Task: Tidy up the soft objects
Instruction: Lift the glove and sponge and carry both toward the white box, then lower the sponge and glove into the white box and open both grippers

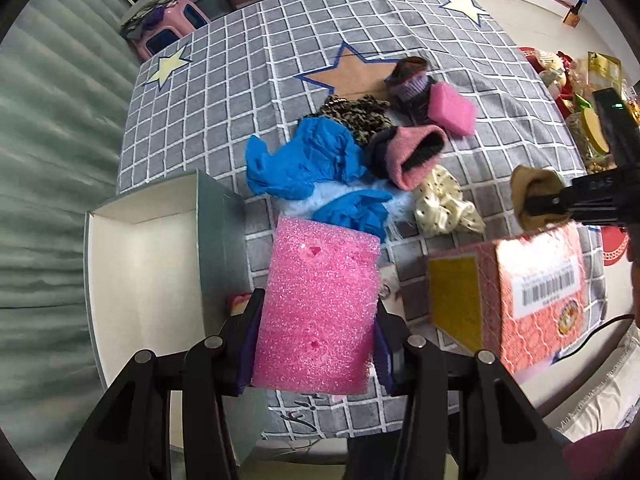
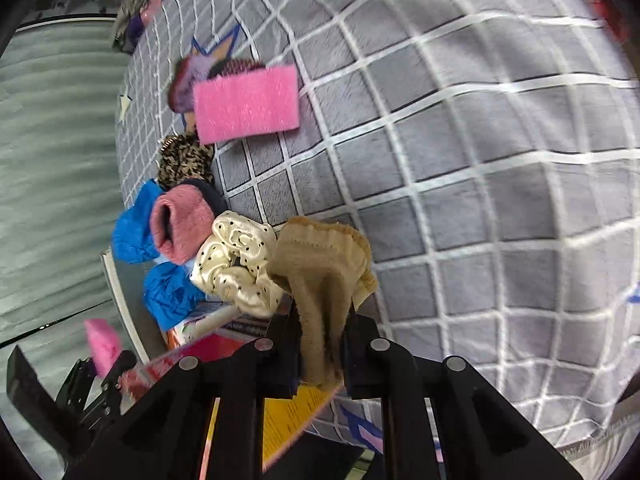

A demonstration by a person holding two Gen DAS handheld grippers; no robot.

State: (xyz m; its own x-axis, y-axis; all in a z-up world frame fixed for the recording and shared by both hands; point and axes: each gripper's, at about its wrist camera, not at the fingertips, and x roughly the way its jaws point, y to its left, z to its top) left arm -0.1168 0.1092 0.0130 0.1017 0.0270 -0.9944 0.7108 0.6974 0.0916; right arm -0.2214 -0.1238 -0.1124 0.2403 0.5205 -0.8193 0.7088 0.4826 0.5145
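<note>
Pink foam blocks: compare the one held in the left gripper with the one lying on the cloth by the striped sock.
The held foam block is clamped between the left gripper fingers, lifted off the cloth; the loose foam block lies free beside the striped sock. The held block shows small pits in its face; none can be made out on the loose one. Both are pink and rectangular.

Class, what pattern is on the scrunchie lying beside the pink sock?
Cream scrunchie with small black dots, clearest in the right wrist view.

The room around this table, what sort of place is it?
Probably a lived-in home: a checked tablecloth with stars covers the table, a pink plastic stool holds clothes, and snack packets clutter the side.
</note>
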